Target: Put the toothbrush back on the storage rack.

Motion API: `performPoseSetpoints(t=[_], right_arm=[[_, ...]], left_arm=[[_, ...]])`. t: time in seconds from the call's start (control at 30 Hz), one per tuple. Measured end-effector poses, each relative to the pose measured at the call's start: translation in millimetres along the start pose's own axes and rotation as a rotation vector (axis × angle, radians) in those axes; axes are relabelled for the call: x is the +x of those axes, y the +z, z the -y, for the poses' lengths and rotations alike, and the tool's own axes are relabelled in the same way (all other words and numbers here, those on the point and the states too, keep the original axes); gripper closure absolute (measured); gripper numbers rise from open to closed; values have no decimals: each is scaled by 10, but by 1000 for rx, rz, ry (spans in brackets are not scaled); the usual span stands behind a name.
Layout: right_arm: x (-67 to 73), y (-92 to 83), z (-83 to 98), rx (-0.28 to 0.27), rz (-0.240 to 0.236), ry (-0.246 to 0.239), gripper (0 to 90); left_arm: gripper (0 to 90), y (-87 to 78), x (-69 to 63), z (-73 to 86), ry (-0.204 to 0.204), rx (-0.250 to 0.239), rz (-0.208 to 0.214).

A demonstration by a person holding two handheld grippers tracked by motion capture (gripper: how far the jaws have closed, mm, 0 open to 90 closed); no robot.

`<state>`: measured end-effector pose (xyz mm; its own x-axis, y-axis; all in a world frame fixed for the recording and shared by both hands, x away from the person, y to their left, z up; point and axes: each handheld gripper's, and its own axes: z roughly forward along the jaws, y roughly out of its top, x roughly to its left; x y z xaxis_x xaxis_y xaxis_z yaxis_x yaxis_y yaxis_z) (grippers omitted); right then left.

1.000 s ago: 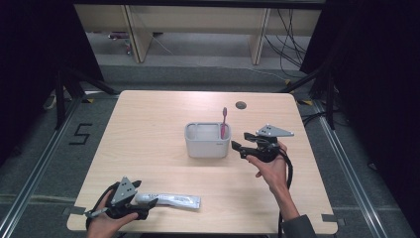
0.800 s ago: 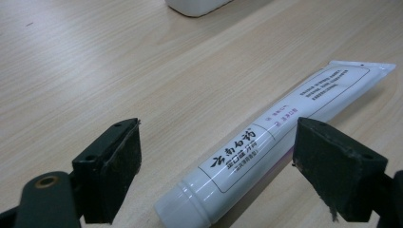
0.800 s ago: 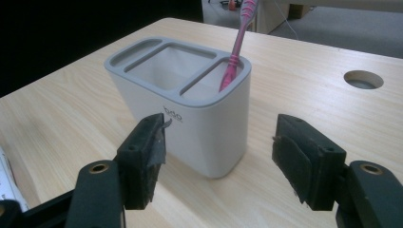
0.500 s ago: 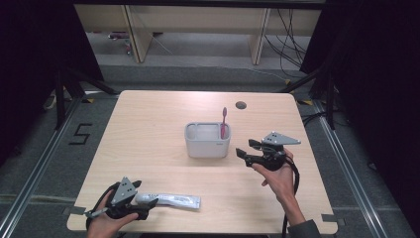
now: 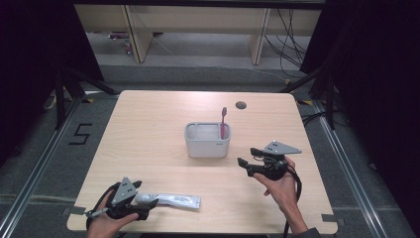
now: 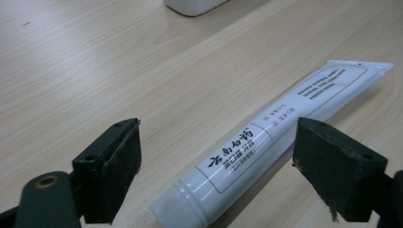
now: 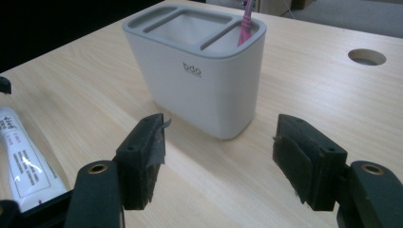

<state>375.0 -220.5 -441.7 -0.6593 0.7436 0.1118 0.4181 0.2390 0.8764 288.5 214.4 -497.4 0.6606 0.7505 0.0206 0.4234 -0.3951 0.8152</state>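
Observation:
A white toothpaste tube [image 5: 171, 200] [image 6: 266, 142] lies flat near the table's front left edge. My left gripper [image 5: 147, 204] [image 6: 216, 175] is open, its jaws on either side of the tube's cap end without pressing on it. A white holder [image 5: 207, 140] [image 7: 199, 76] stands mid-table with a pink toothbrush [image 5: 223, 121] [image 7: 245, 23] upright in its right slot. My right gripper [image 5: 248, 159] [image 7: 218, 161] is open and empty, a short way right and in front of the holder, pointing at it.
A round cable hole [image 5: 241, 105] [image 7: 366, 56] sits in the table [image 5: 148, 129] behind the holder. Shelving and cables stand on the floor beyond the far edge. The tube's tail [image 7: 23, 166] shows at the left in the right gripper view.
My right gripper has drawn back from the holder toward the front right of the table. The left gripper and the tube have not moved.

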Motion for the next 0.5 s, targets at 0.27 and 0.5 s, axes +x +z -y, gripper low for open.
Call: performPoseSetpoints(t=[0.27, 0.5], right_arm=[[45, -40, 127, 19, 1, 11, 316], [114, -94, 204, 42, -5, 24, 289]], left_arm=[[160, -4, -3, 0, -6, -1, -4], [160, -6, 7, -8, 21, 19, -3]])
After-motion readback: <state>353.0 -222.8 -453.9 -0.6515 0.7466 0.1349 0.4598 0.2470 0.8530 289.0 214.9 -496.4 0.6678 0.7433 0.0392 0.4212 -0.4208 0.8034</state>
